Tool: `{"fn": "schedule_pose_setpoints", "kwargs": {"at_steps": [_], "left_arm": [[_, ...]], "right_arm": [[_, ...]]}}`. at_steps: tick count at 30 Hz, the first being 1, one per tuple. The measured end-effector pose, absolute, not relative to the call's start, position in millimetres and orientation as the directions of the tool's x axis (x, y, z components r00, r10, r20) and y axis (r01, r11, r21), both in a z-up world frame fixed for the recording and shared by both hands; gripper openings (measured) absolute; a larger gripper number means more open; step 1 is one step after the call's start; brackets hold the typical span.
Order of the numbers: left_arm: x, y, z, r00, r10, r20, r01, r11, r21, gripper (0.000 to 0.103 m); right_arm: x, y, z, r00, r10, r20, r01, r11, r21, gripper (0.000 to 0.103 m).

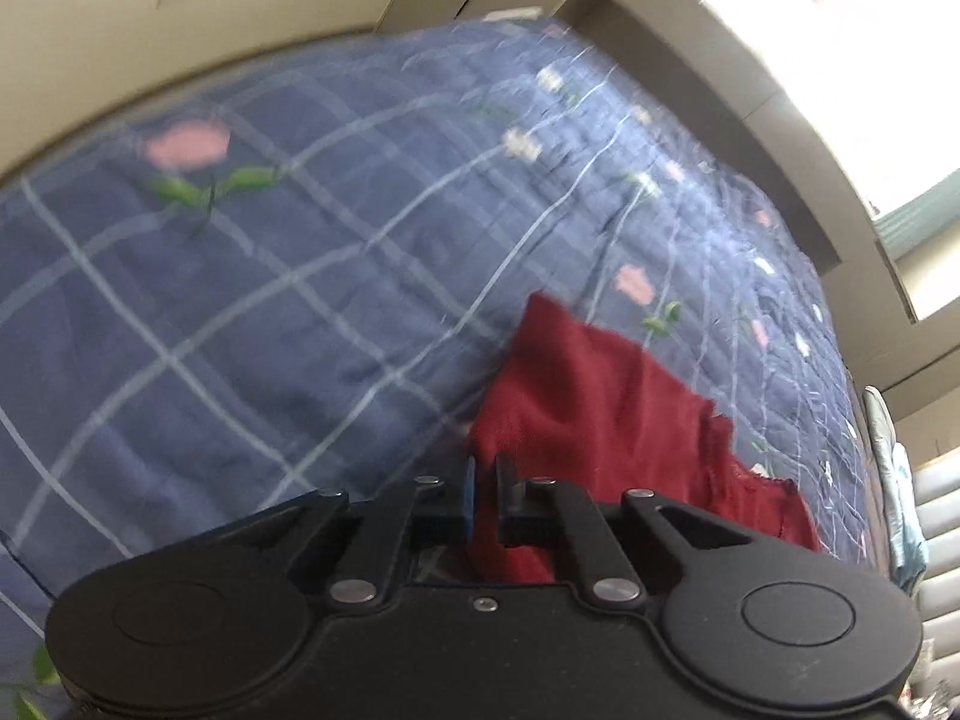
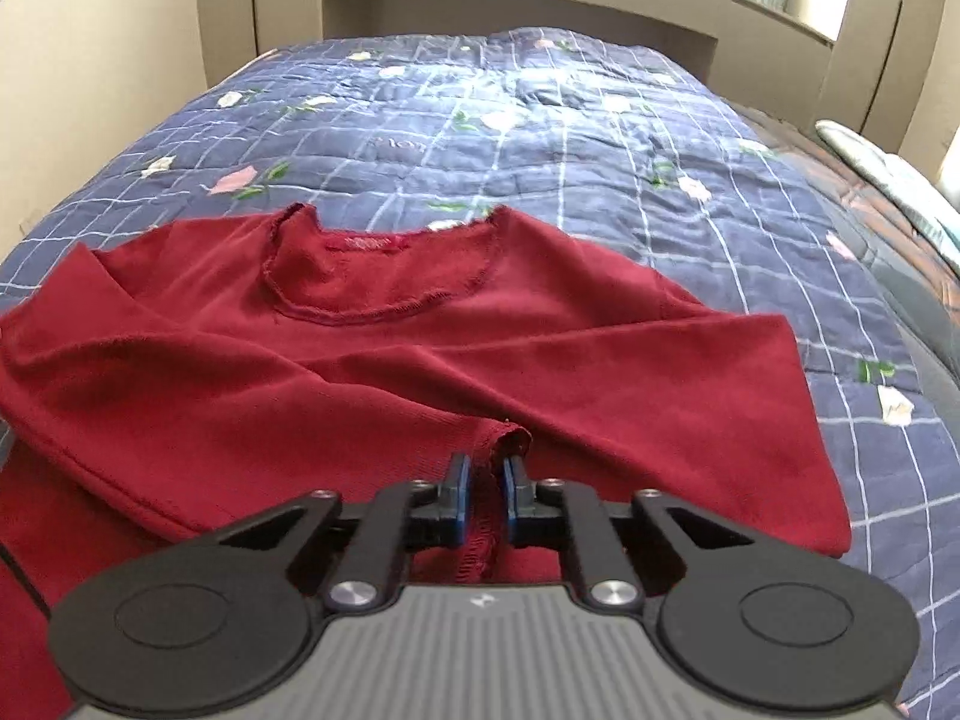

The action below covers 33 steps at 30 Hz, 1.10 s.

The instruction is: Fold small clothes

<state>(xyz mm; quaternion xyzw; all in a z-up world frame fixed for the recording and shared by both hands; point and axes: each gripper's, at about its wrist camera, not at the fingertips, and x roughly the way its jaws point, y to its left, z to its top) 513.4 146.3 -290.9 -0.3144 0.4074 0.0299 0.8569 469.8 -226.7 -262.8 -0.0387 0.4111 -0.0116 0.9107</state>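
**Red top on the quilted bed, right claw pinching its hem**

A dark red knit long-sleeved top point(image 2: 372, 360) lies spread on a navy blue quilted bedspread with a pale grid and pink flowers point(image 2: 540, 138), which covers the bed. In the right wrist view the garment fills the middle of the frame, its scooped neckline point(image 2: 384, 276) toward 12 o'clock and one sleeve point(image 2: 690, 396) folded across the body toward 4 o'clock.

The right claw point(image 2: 483, 495) sits at 6 o'clock in its view, its blue-padded fingers point(image 2: 459, 498) pressed nearly together on a bunched, stitched edge of the red fabric that runs up between them.

In the left wrist view, which is blurred, the top point(image 1: 606, 414) shows as a crumpled red mass from the centre toward 4 o'clock, lying on the bedspread point(image 1: 270, 300). The left claw point(image 1: 485, 495) sits at 6 o'clock with its fingers point(image 1: 468, 498) close together and only a narrow gap between them. Red cloth lies directly behind and below them, but I cannot tell whether any of it is caught in the grip.

A beige wall point(image 1: 180, 0) rises behind the bed at 11 o'clock, and a bright window with pale green curtains point(image 1: 840, 30) sits at 1 o'clock.
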Motion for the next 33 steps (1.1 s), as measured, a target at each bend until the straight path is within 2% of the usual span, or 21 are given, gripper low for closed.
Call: {"fn": "schedule_pose_setpoints", "kwargs": {"at_steps": [6, 10, 17, 22, 24, 25, 26, 27, 28, 29, 31, 33], "left_arm": [[505.6, 159.3, -282.0, 0.704, -0.138, -0.697, -0.36, 0.776, -0.518, 0.005], [508.9, 171.2, -303.1, 0.663, -0.155, -0.733, -0.413, 0.741, -0.53, 0.005], [509.1, 171.8, -304.8, 0.65, -0.153, -0.744, -0.415, 0.749, -0.517, 0.007], [504.8, 175.3, -301.7, 0.641, -0.138, -0.755, -0.419, 0.762, -0.494, 0.019], [500.9, 176.1, -298.5, 0.637, -0.13, -0.76, -0.412, 0.776, -0.478, 0.02], [498.9, 176.3, -296.8, 0.637, -0.126, -0.761, -0.409, 0.781, -0.471, 0.024], [496.3, 176.2, -294.4, 0.637, -0.12, -0.761, -0.405, 0.788, -0.463, 0.029], [493.1, 175.9, -291.6, 0.639, -0.112, -0.761, -0.402, 0.795, -0.454, 0.042], [489.6, 175.0, -288.6, 0.641, -0.098, -0.761, -0.4, 0.803, -0.441, 0.055], [484.9, 173.3, -284.7, 0.645, -0.08, -0.76, -0.397, 0.814, -0.423, 0.061], [477.2, 169.7, -278.4, 0.656, -0.06, -0.753, -0.381, 0.834, -0.399, 0.078], [469.0, 164.9, -273.4, 0.655, -0.039, -0.755, -0.375, 0.85, -0.369, 0.087]], "right_arm": [[473.4, -209.6, -267.7, 0.655, -0.061, -0.753, -0.058, 0.99, -0.131, 0.012], [472.0, -212.4, -273.8, 0.646, -0.065, -0.761, -0.049, 0.991, -0.126, 0.012], [467.0, -214.3, -271.9, 0.652, -0.078, -0.754, -0.037, 0.99, -0.134, 0.012], [462.3, -218.8, -268.6, 0.655, -0.09, -0.751, -0.021, 0.99, -0.138, 0.013], [459.7, -221.7, -267.0, 0.654, -0.095, -0.75, -0.009, 0.991, -0.134, 0.023], [457.5, -223.6, -265.5, 0.656, -0.096, -0.749, -0.003, 0.992, -0.129, 0.028], [454.9, -225.5, -264.1, 0.657, -0.099, -0.747, 0.004, 0.992, -0.128, 0.041], [451.2, -227.5, -262.2, 0.661, -0.099, -0.744, 0.008, 0.992, -0.125, 0.055], [447.3, -229.0, -260.5, 0.663, -0.095, -0.742, 0.007, 0.993, -0.122, 0.061], [442.0, -230.7, -258.4, 0.666, -0.09, -0.74, 0.002, 0.993, -0.119, 0.068], [431.1, -233.8, -255.3, 0.67, -0.081, -0.738, -0.012, 0.993, -0.12, 0.076], [419.1, -237.2, -252.9, 0.67, -0.073, -0.739, -0.023, 0.993, -0.12, 0.087]]}}
